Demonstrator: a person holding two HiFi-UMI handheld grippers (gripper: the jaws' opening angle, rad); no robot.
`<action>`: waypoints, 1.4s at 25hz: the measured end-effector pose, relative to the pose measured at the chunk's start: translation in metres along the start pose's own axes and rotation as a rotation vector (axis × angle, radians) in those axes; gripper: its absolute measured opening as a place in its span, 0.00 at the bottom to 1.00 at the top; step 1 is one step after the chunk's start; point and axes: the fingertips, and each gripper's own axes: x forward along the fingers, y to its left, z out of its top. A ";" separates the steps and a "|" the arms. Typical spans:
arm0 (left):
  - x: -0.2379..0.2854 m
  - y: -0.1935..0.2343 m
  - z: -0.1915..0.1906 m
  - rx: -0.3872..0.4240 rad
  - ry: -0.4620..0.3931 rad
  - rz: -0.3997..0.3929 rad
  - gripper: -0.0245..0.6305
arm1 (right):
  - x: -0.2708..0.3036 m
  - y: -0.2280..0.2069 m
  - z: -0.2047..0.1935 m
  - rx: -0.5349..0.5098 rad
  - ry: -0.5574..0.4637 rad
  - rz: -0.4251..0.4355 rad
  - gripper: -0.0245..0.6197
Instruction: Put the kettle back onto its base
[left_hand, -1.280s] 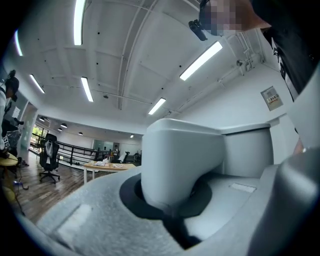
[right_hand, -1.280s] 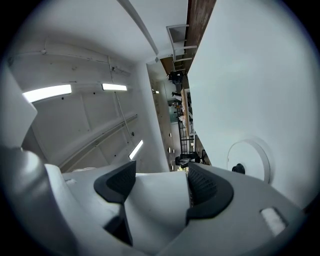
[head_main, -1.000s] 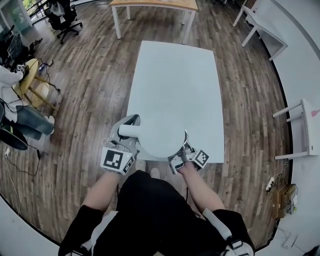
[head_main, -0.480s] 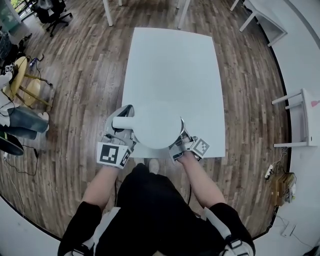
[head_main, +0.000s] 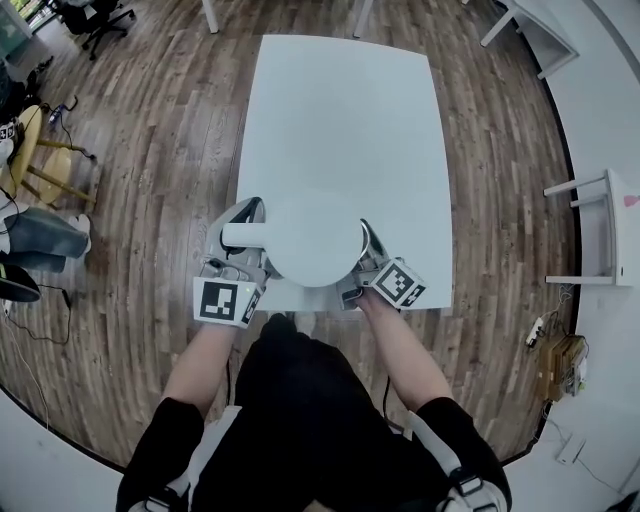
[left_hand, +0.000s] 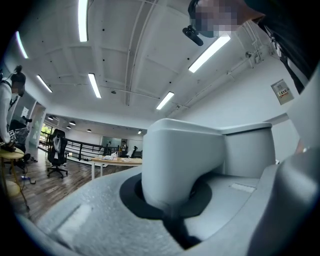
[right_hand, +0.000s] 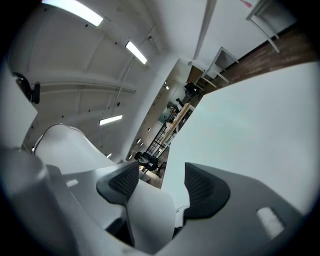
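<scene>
A: Status?
B: White round kettle (head_main: 315, 240) at near edge of white rectangular table (head_main: 350, 120); grey left gripper (head_main: 244, 234) clamped on its handle (left_hand: 182, 160).
A: Grey right gripper (head_main: 362, 262)?
B: By kettle's rt side, jaws closing, white part between, unpinched.

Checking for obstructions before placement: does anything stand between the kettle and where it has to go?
Nothing visible does. The left gripper is shut on the handle, holding the kettle over the near edge of the table. The base cannot be made out; the kettle hides whatever lies under it.
</scene>
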 end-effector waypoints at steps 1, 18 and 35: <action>0.000 0.001 -0.004 0.001 0.008 0.004 0.04 | -0.002 0.000 0.002 -0.030 -0.003 -0.009 0.48; -0.007 -0.002 -0.055 -0.016 0.043 0.033 0.04 | -0.007 0.064 0.023 -0.113 -0.048 0.102 0.11; -0.009 0.004 -0.066 -0.021 0.042 0.044 0.04 | -0.003 0.063 0.018 -0.134 -0.056 0.131 0.12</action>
